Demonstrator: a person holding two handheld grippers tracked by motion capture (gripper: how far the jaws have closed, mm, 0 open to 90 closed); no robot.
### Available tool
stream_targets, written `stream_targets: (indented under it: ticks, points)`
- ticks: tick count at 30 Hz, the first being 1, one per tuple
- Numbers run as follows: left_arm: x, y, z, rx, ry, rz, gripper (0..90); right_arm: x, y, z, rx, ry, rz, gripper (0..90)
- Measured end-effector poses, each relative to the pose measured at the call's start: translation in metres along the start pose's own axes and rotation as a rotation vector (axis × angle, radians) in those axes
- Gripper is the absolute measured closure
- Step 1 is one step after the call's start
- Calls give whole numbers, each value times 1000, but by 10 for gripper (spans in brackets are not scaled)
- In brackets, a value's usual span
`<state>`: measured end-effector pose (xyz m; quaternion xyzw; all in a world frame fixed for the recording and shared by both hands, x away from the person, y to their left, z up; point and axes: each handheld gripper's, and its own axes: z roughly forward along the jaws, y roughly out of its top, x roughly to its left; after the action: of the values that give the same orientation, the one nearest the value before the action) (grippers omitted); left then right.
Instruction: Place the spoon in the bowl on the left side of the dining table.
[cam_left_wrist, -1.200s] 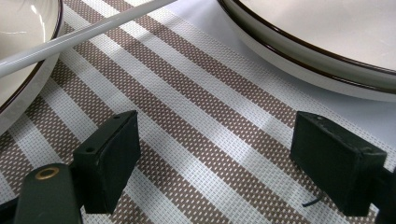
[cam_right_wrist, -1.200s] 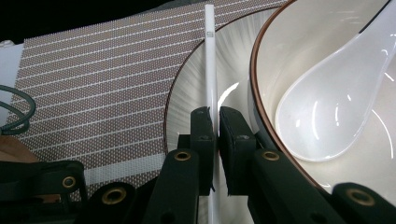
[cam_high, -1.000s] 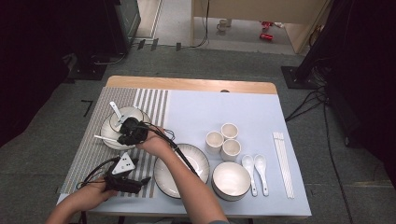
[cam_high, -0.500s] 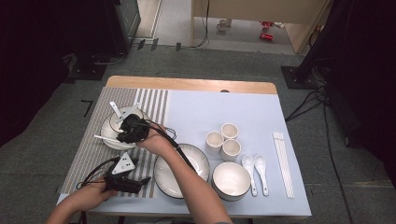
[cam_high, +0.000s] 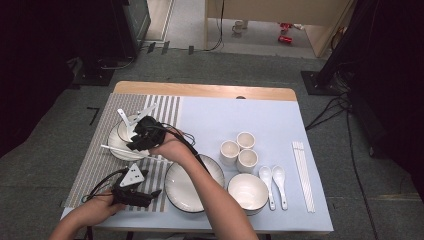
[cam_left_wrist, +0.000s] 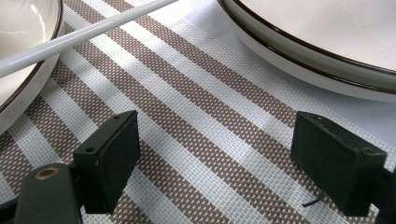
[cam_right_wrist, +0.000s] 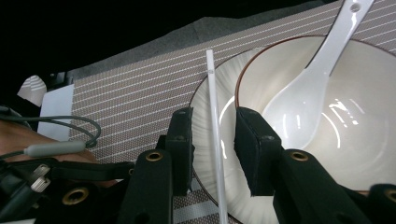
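Observation:
A white bowl (cam_high: 126, 132) with a white spoon (cam_high: 123, 118) in it stands on a plate on the striped mat at the left. A white chopstick (cam_high: 112, 149) lies across that plate's rim. My right gripper (cam_high: 134, 145) hovers just over it. In the right gripper view the chopstick (cam_right_wrist: 211, 74) runs between the jaws of my right gripper (cam_right_wrist: 215, 123), which have just been opening; a gap shows on each side and the pads do not press it. The bowl (cam_right_wrist: 355, 140) and spoon (cam_right_wrist: 303, 93) lie just beyond. My left gripper (cam_high: 154, 194) rests open on the mat (cam_left_wrist: 196, 107), nothing between its jaws.
A large brown-rimmed plate (cam_high: 192, 182) sits at the front centre, close to the left gripper. To its right stand three cups (cam_high: 242, 150), a white bowl (cam_high: 247, 192), two spoons (cam_high: 272, 182) and a bundle of white chopsticks (cam_high: 302, 172).
My right gripper has risen slightly over the plate and its jaws have parted, with the chopstick lying loose between them. The left gripper has stayed put.

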<state>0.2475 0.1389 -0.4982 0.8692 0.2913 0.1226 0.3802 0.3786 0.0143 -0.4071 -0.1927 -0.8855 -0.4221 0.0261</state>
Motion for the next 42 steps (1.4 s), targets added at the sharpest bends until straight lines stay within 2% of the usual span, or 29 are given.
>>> stream_targets:
  ticks: [6, 13, 17, 21, 28, 36, 42]
  points:
    - [0, 0, 0, 5, 1, 4, 159, 1, 2, -10, 1, 2, 5, 619]
    - [0, 0, 0, 1, 1, 2, 159, 4, 4, -23, -2, -15, 17, 510]
    - [0, 0, 0, 1, 1, 2, 159, 7, 5, -27, 1, 0, 22, 448]
    - [0, 0, 0, 1, 0, 2, 159, 11, 6, -34, -3, -4, 22, 417]
    - [0, 0, 0, 2, 0, 2, 159, 16, 8, -46, -3, -15, 28, 404]
    - [0, 0, 0, 3, 1, 3, 159, 22, 8, -55, 12, -11, -14, 402]
    - [0, 0, 0, 4, 0, 3, 159, 25, 7, -64, 13, -22, -7, 400]
